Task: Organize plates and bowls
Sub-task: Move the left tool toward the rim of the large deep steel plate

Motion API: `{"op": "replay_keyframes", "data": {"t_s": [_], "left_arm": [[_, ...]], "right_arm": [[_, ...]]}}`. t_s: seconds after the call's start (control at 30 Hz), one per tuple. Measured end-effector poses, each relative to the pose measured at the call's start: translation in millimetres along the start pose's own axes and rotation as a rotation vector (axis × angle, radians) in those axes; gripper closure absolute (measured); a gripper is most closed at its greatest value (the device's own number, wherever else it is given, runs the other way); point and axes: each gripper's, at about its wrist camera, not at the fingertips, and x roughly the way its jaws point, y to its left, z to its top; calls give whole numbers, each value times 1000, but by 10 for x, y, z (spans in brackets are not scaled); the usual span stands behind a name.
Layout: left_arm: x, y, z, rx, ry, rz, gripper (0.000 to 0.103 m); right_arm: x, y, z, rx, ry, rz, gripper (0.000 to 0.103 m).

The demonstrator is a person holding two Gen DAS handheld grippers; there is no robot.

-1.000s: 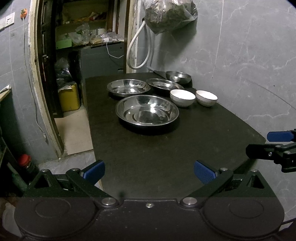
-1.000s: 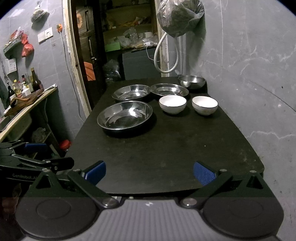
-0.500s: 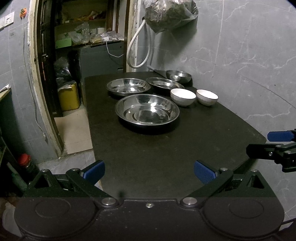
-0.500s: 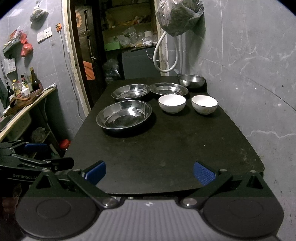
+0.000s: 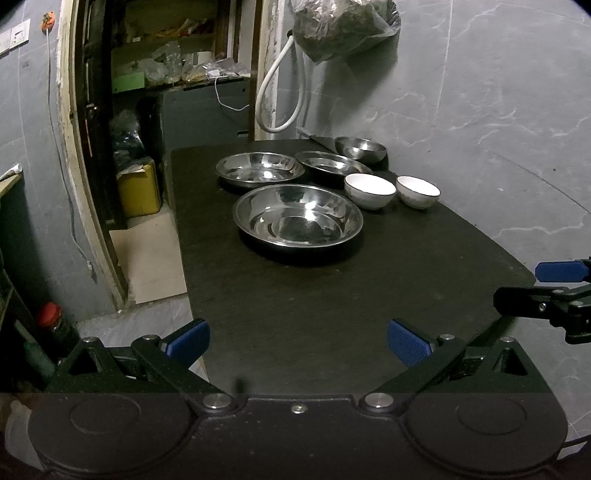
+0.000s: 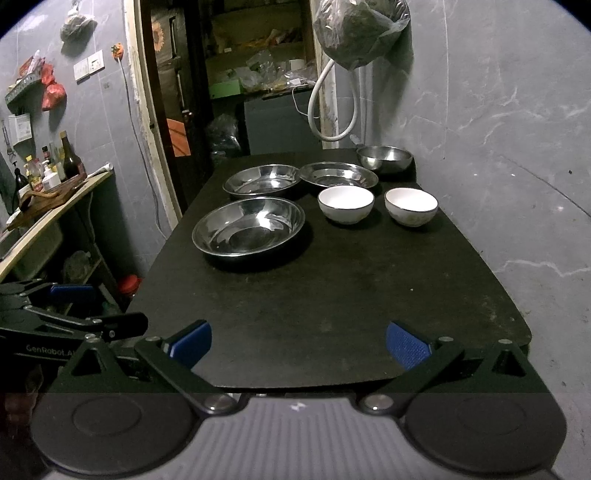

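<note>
On the far half of a black table (image 5: 332, 314) (image 6: 332, 295) lie three steel plates: a large near one (image 5: 298, 215) (image 6: 248, 225) and two behind it (image 5: 259, 168) (image 5: 332, 162). A small steel bowl (image 5: 361, 148) (image 6: 384, 158) stands at the back by the wall. Two white bowls (image 5: 370, 190) (image 5: 418, 191) sit side by side to the right of the large plate, seen again in the right wrist view (image 6: 346, 203) (image 6: 411, 205). My left gripper (image 5: 297, 339) and right gripper (image 6: 298, 341) hover open at the table's near edge, both empty.
A grey tiled wall runs along the table's right side, with a hanging bag (image 5: 343, 26) and a white hose (image 5: 280, 92) above the back corner. A doorway with shelves opens at the back left. A counter with bottles (image 6: 48, 177) stands to the left.
Both grippers have barely shifted; the dishes sit very slightly higher in both views. Nothing was taken hold of or let go.
</note>
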Motion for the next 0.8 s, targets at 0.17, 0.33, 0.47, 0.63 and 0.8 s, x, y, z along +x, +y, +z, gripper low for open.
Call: {"op": "replay_keyframes", "data": {"t_s": [0.17, 0.33, 0.47, 0.63, 0.8], "left_arm": [[19, 7, 8, -3, 7, 1, 1], [45, 28, 12, -11, 16, 2, 1], [87, 60, 27, -20, 24, 16, 1], [117, 181, 87, -67, 10, 76, 1], [176, 351, 209, -142, 6, 163, 1]], "right_arm": [[22, 8, 15, -1, 8, -1, 0], [74, 29, 34, -5, 19, -2, 0], [158, 46, 74, -20, 40, -5, 0], [352, 87, 175, -53, 121, -20, 0], [545, 126, 303, -73, 185, -52, 0]]}}
